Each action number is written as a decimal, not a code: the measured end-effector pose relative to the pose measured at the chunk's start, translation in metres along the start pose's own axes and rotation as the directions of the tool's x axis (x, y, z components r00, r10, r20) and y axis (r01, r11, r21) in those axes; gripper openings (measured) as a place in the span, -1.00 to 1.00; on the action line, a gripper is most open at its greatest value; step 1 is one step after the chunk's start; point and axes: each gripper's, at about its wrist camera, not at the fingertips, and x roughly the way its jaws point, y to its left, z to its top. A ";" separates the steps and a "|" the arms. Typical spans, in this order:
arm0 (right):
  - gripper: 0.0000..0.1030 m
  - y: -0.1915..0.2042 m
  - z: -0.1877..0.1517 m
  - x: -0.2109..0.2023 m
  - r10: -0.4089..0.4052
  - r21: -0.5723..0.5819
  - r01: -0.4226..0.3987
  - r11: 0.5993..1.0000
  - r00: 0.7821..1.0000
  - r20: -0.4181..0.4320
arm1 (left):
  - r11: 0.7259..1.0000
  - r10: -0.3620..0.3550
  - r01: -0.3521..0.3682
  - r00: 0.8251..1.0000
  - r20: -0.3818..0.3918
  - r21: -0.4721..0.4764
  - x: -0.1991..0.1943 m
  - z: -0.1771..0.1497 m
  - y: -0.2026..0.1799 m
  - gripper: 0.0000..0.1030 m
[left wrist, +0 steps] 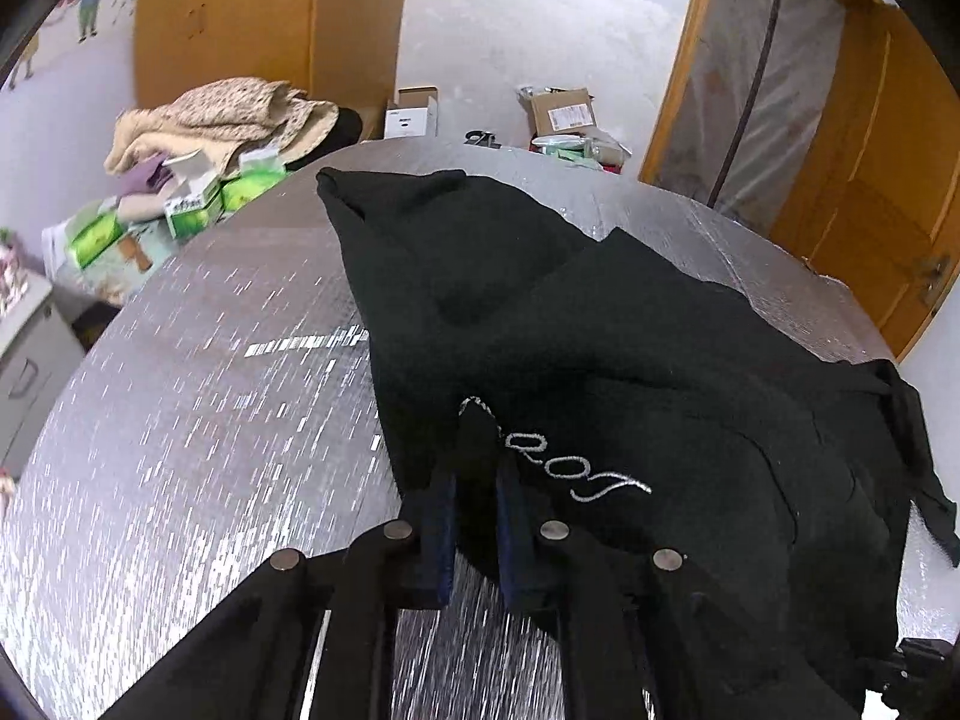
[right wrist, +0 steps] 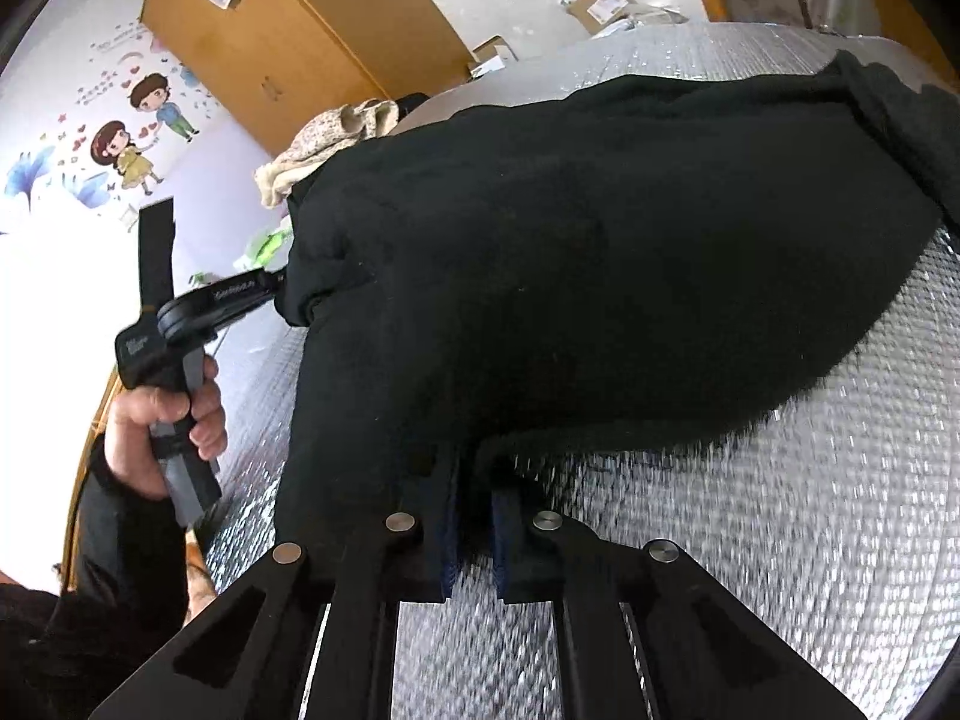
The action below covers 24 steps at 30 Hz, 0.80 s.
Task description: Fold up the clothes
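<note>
Black garment (left wrist: pixel 600 324): item one, pinched in both your claws and spread over the silver foil-textured table (left wrist: pixel 180 420). Left gripper (left wrist: pixel 477 480): your jaws are clamped on a raised fold of the cloth beside its silver lettering (left wrist: pixel 576 474), whose first letters are lost in the fold. Right gripper (right wrist: pixel 474 498): jaws closed on the near hem; the fingertips are buried under dark cloth and hard to separate from it. Your left hand (right wrist: pixel 162 420) shows in the right wrist view, wrapped around the handle; the sleeve is cut off at the edge. Beyond the table: beige cloth pile (left wrist: pixel 222 120), green packets (left wrist: pixel 198 204), cardboard boxes (left wrist: pixel 564 111), all small and warped.
</note>
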 end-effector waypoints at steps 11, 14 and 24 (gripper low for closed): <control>-0.86 -0.002 0.028 0.007 -0.009 0.030 0.008 1.000 0.999 0.042 | 0.998 -0.057 0.058 0.995 0.079 -0.009 -0.006 0.037 0.015 -0.81; -0.87 0.018 0.025 -0.009 0.055 -0.010 -0.054 0.998 0.996 0.067 | 0.996 -0.088 0.091 0.985 0.152 -0.013 -0.040 0.041 0.030 -0.82; -0.88 0.100 0.009 -0.023 0.324 -0.219 -0.316 0.923 0.946 -0.001 | 0.997 0.062 -0.051 0.974 0.217 -0.056 -0.074 0.049 0.091 -0.81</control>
